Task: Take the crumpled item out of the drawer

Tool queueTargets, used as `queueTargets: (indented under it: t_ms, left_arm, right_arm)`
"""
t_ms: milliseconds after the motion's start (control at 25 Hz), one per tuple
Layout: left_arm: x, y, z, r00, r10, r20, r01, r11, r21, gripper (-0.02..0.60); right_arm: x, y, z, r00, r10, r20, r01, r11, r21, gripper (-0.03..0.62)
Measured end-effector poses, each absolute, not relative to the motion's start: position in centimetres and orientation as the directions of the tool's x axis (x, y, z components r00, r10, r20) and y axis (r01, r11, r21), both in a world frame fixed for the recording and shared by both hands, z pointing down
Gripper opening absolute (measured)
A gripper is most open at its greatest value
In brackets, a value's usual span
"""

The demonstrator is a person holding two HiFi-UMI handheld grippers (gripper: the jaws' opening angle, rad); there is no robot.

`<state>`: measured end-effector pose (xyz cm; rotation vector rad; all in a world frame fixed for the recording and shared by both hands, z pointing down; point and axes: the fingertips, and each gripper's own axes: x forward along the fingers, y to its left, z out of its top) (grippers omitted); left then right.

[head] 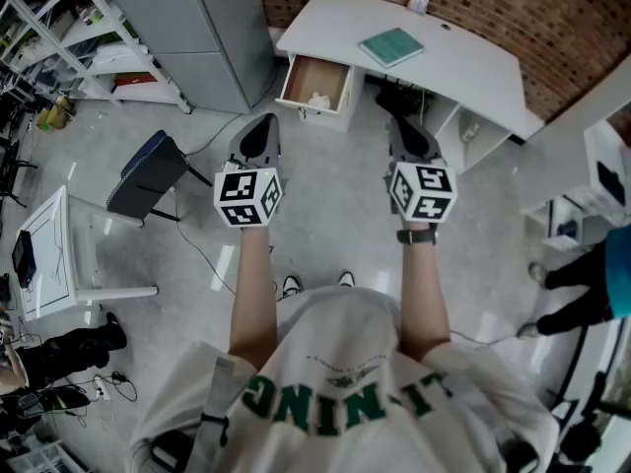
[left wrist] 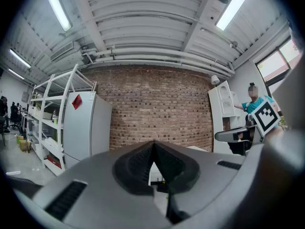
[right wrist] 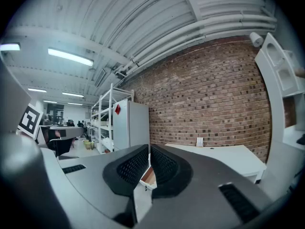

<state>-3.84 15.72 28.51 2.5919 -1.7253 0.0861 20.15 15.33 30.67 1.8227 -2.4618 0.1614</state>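
Observation:
The wooden drawer (head: pixel 314 85) stands pulled out from the left end of a white desk (head: pixel 454 62). Inside it lies a white crumpled item (head: pixel 318 99). I hold both grippers up over the floor, short of the drawer, pointing toward the desk. My left gripper (head: pixel 261 124) (left wrist: pixel 153 144) is shut with nothing between its jaws, just below and left of the drawer. My right gripper (head: pixel 397 124) (right wrist: pixel 149 148) is also shut and empty, off to the drawer's right. A strip of the drawer (right wrist: pixel 147 174) shows between the right jaws.
A teal book (head: pixel 391 45) lies on the desk. A grey cabinet (head: pixel 202 28) stands left of the drawer, with metal shelving (head: pixel 69 28) beyond it. A dark chair (head: pixel 148 170) and a small white table (head: pixel 59 254) are at left. A person (head: pixel 592 284) stands at right.

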Motion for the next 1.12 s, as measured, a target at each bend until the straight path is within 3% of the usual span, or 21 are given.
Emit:
queueTargets:
  t_ms: [480, 1120]
  left_arm:
    - [2.3, 17.0, 29.1, 0.399, -0.913, 0.088, -0.915, -0.402, -0.029, -0.008]
    - [-0.2, 6.9, 31.6, 0.395, -0.914, 0.092, -0.918, -0.397, 0.001, -0.008]
  right_arm:
    - [22.9, 15.3, 32.8, -0.370, -0.920, 0.134, -0.927, 0.355, -0.120, 0.017]
    - [21.3, 6.6, 34.1, -0.376, -0.915, 0.147, -0.925, 0.359, -0.126, 0.014]
